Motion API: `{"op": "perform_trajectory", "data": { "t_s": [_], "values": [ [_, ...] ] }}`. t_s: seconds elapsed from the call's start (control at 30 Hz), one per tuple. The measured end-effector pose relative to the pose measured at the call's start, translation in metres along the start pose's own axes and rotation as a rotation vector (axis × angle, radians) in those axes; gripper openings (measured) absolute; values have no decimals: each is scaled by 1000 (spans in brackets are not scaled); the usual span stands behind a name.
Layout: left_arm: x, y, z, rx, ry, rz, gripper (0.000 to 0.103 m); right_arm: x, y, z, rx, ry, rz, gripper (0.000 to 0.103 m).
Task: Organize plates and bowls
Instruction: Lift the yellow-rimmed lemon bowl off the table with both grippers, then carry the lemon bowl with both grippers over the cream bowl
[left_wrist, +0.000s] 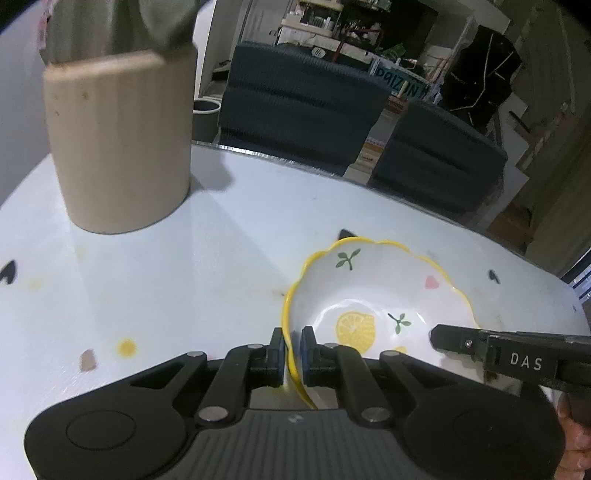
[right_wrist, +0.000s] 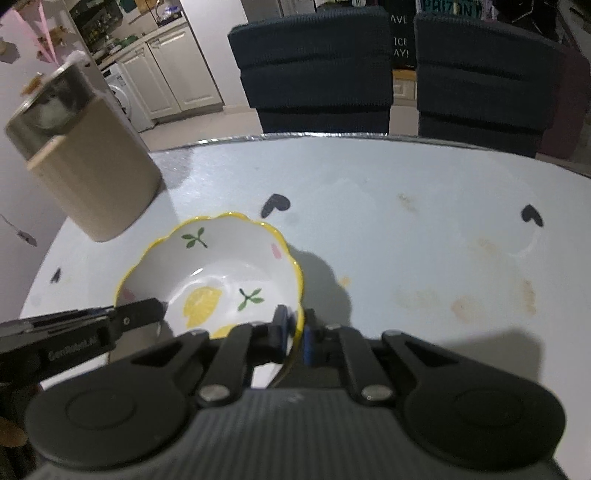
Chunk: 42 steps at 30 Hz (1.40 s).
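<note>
Both claws pinch the lemon bowl: left gripper left rim, right gripper right rim. Carry step; next needs level move to a stacking spot.

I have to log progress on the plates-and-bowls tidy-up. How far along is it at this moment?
Done: nothing looks put away; no stack or rack is in view. In hand: the lemon bowl is clamped at its yellow rim by both the left gripper and the right gripper, on opposite sides, above the white table. Left: setting it down somewhere; no plates or other bowls are visible, only the beige holder.
</note>
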<state>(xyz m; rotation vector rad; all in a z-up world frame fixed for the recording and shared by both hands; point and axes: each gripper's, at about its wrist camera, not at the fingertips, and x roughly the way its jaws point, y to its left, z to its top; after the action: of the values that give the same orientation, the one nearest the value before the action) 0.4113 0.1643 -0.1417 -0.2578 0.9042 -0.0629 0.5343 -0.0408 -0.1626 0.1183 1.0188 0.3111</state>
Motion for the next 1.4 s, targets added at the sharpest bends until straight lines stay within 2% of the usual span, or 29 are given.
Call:
{"op": "perform_trajectory", "data": {
  "t_s": [0.33, 0.7, 1.0, 1.4],
  "values": [
    [-95, -49, -14, 70, -79, 11, 9, -104, 5, -25, 18, -108, 24, 9],
    [-166, -103, -60, 116, -118, -33, 9, -200, -4, -83, 47, -184, 6, 9],
    [-194, -143, -108, 183, -115, -73, 9, -243, -32, -139, 99, -217, -22, 9],
    [-200, -180, -178, 211, -80, -110, 9, -273, -68, -213, 159, -211, -61, 9]
  ]
}}
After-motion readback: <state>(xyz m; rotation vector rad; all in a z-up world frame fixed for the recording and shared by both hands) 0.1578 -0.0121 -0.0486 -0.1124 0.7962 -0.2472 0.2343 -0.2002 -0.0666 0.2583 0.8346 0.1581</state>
